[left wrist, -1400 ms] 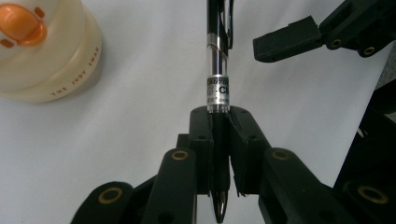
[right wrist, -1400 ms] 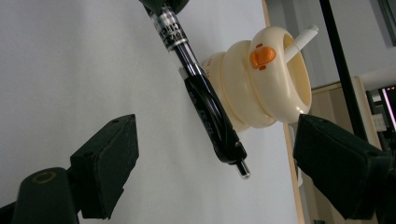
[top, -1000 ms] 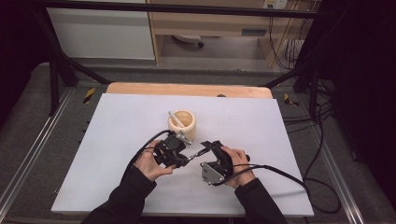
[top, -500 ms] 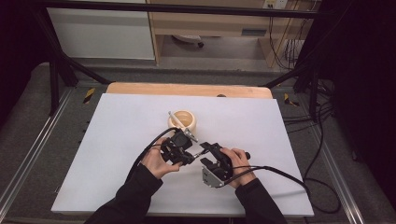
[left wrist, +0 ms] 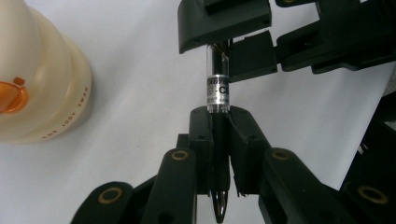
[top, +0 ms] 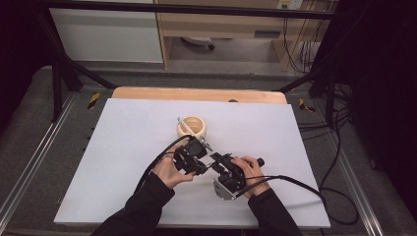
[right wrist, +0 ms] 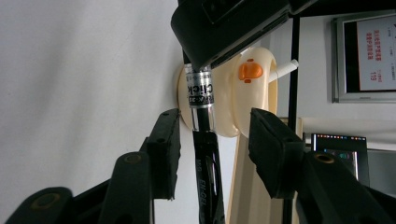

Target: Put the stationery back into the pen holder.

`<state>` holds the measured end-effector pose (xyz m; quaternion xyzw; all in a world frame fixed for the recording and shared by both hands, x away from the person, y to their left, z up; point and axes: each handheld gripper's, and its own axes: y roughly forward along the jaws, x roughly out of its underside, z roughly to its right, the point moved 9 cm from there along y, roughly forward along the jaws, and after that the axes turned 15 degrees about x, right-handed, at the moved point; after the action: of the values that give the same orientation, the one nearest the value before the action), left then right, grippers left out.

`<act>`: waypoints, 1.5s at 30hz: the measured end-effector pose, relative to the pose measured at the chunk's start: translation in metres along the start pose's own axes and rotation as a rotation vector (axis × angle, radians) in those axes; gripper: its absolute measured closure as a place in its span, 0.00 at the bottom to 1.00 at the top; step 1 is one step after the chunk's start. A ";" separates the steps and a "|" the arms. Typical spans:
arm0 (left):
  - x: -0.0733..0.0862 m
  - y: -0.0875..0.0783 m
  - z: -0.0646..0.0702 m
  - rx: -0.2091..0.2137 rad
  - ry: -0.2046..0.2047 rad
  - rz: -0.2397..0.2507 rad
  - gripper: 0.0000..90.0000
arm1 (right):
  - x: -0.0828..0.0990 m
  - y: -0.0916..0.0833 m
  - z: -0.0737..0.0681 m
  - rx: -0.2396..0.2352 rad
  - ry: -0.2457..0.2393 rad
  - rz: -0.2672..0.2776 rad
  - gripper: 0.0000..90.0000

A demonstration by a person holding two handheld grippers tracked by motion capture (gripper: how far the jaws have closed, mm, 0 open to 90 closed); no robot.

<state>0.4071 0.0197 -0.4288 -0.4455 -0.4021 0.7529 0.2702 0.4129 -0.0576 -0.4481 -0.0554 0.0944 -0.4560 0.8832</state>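
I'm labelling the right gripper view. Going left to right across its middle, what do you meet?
One black jaw → black pen, standing between the jaws → other black jaw; the jaws have just been closing.

The left gripper (left wrist: pixel 219 154) jaws clamp a black pen (left wrist: pixel 218 93) beside a cream holder (left wrist: pixel 42 84).

We see a desk (top: pixel 147 93) of pale wood, nearly all of it covered by a white sheet (top: pixel 123 162) that leaves a wooden strip bare at the far edge. On the sheet, near its middle, stands a cream cup (top: pixel 192 127) with a white stick leaning in it.
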 end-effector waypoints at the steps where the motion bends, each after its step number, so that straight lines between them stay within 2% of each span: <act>1: 0.000 0.000 0.000 -0.002 -0.001 -0.004 0.88 | 0.000 0.000 0.000 0.000 -0.002 0.004 0.64; 8: 0.000 0.001 0.000 -0.003 -0.001 -0.007 0.88 | -0.002 -0.001 -0.001 -0.014 -0.030 0.030 0.74; 15: -0.001 0.000 0.001 0.000 -0.002 0.002 0.88 | -0.004 -0.002 -0.003 -0.033 -0.031 0.053 0.83; 24: -0.001 0.000 0.002 0.004 0.009 0.003 0.88 | -0.004 -0.003 -0.004 -0.051 -0.051 0.068 0.89; 30: 0.000 0.000 0.002 0.021 0.019 0.022 0.88 | -0.004 -0.005 -0.005 -0.066 -0.031 0.063 0.89; 35: 0.001 -0.004 0.002 0.005 0.045 0.047 0.87 | -0.003 -0.004 -0.004 -0.071 0.000 0.049 0.89; 38: 0.003 -0.010 0.001 -0.014 0.058 0.068 0.77 | 0.001 -0.003 -0.004 -0.078 0.005 0.021 0.89; 45: 0.017 -0.030 -0.007 -0.057 0.065 0.162 0.53 | 0.012 -0.002 0.000 -0.075 0.059 -0.037 0.89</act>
<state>0.4070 0.0506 -0.4133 -0.5085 -0.3769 0.7456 0.2086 0.4182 -0.0689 -0.4495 -0.0767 0.1365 -0.4698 0.8688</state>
